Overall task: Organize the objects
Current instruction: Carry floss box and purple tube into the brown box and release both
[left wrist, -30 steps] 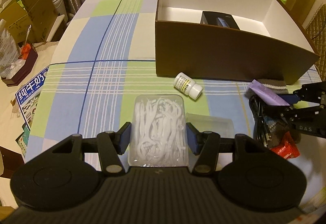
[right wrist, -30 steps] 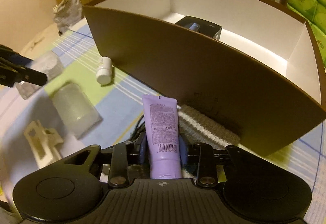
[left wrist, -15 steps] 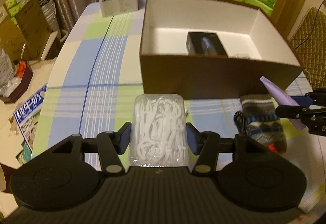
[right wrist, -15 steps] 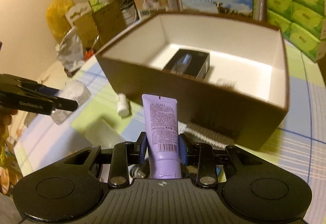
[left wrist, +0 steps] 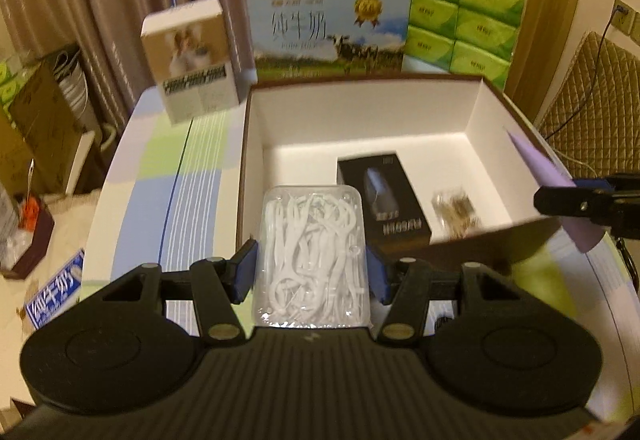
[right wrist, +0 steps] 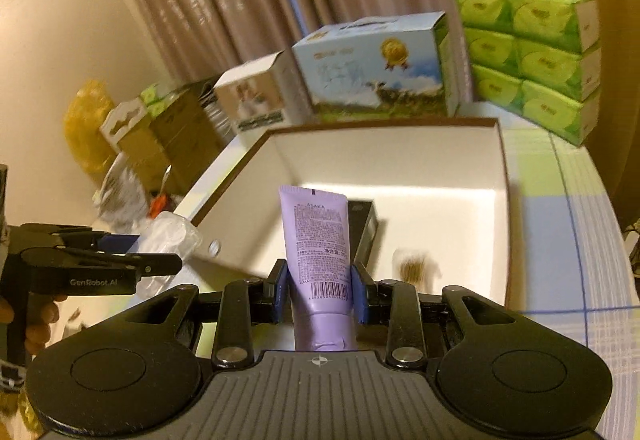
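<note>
Both grippers are loaded and up over the big open box (left wrist: 492, 111), the brown one with white inner walls sitting on the checked tablecloth (left wrist: 180, 175). The left gripper (left wrist: 311, 276) has its blue pads pressed against the two long sides of a clear plastic case of white floss picks (left wrist: 314, 252), and that case hangs above the box's near-left corner. Over on the right, the right gripper (right wrist: 319, 290) is clamped narrow on a purple tube (right wrist: 316, 240), label facing the camera, crimped end pointing forward over the near wall of the box. Down on the box floor lies a black carton (left wrist: 384, 199), and just beside it a small blurred brownish item (left wrist: 456, 209), too smeared to name. Behind the box stand a blue milk carton box (left wrist: 328, 27), a smaller white box (left wrist: 192, 59), and stacked green tissue packs (left wrist: 460, 23).
</note>
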Motion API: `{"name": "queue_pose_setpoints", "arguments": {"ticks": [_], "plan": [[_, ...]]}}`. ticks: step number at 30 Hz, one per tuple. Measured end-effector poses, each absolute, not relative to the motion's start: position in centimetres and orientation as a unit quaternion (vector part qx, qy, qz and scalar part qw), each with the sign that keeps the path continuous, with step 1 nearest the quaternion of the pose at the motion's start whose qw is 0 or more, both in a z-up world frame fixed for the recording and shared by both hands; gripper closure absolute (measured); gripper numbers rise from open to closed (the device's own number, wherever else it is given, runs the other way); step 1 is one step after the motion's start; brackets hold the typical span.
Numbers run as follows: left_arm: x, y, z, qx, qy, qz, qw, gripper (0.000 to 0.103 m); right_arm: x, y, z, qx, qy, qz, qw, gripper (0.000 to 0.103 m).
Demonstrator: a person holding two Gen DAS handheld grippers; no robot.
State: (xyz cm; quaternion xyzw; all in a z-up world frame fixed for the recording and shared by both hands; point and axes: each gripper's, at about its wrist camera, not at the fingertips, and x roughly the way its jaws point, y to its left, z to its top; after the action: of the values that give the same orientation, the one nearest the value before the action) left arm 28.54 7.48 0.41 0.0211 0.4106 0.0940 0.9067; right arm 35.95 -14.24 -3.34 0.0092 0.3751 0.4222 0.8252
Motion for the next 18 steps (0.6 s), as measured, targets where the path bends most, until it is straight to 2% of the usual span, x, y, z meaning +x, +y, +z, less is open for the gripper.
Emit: {"name": "queue_pose_setpoints", "arguments": {"ticks": [7, 18], "plan": [[33.0, 7.6, 0.8, 0.031, 0.41, 0.089, 0.907, 0.051, 39.1, -13.1, -3.7, 0.033, 0.386, 0.387, 0.837, 0.073], [38.3, 9.0, -2.3, 0.042, 0.453, 0.093, 0.886, 0.051, 42.5, -11.3, -5.9, 0.045, 0.412, 0.344, 0.842, 0.073]]}}
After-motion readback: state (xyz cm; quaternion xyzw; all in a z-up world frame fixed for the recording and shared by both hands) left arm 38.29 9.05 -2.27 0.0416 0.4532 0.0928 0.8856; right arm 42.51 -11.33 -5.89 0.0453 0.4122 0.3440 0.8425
